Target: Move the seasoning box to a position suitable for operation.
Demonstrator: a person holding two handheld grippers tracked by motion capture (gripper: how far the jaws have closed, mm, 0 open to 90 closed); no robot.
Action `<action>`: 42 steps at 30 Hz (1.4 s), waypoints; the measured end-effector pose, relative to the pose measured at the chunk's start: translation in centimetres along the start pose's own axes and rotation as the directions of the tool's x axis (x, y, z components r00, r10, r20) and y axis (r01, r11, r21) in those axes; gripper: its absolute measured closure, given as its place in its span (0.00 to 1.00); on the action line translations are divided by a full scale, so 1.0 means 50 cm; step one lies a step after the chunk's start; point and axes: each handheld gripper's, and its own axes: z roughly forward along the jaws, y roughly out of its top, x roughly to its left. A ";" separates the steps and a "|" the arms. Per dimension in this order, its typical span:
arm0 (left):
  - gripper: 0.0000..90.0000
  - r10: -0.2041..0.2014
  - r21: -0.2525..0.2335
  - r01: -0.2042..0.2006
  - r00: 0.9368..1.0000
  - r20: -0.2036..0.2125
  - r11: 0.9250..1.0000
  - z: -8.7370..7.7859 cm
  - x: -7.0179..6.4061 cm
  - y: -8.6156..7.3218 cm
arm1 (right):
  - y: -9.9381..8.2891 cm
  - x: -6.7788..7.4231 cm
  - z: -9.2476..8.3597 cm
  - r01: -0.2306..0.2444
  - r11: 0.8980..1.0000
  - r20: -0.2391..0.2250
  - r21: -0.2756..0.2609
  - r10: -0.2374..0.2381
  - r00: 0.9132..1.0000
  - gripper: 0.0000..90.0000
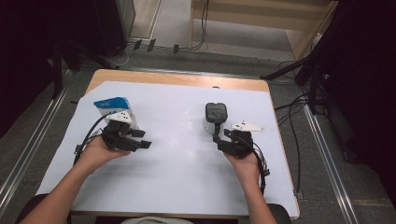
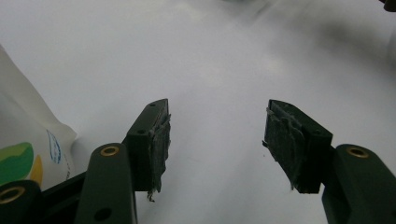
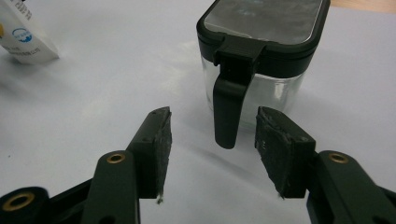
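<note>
Right tongs apart astride the clear, black-lidded jar's curved handle; left tongs wide, frayed pads, beside perhaps glossy pouch.

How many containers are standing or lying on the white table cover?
2. A blue-and-white pouch is at the left, beside the left claw. A clear jar with a black lid and handle stands at the right, before the right claw.

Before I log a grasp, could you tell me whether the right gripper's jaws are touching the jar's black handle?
Apart. In the right gripper view, the right gripper has its jaws open on either side of the handle of the jar, with white table visible between each pad and it.
</note>
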 end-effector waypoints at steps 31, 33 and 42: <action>0.47 0.030 0.016 -0.030 0.999 0.021 0.999 0.010 -0.013 0.006 | 0.012 -0.005 0.004 -0.057 0.998 0.078 -0.028 0.059 0.995 0.22; 0.47 0.030 0.017 -0.031 0.999 0.021 0.999 0.010 -0.014 0.006 | 0.014 -0.005 0.005 -0.057 0.998 0.081 -0.028 0.059 0.995 0.20; 0.47 0.030 0.025 -0.030 0.999 0.019 0.999 0.009 -0.018 0.002 | 0.043 -0.013 0.033 -0.079 0.996 0.125 -0.043 0.083 0.989 0.00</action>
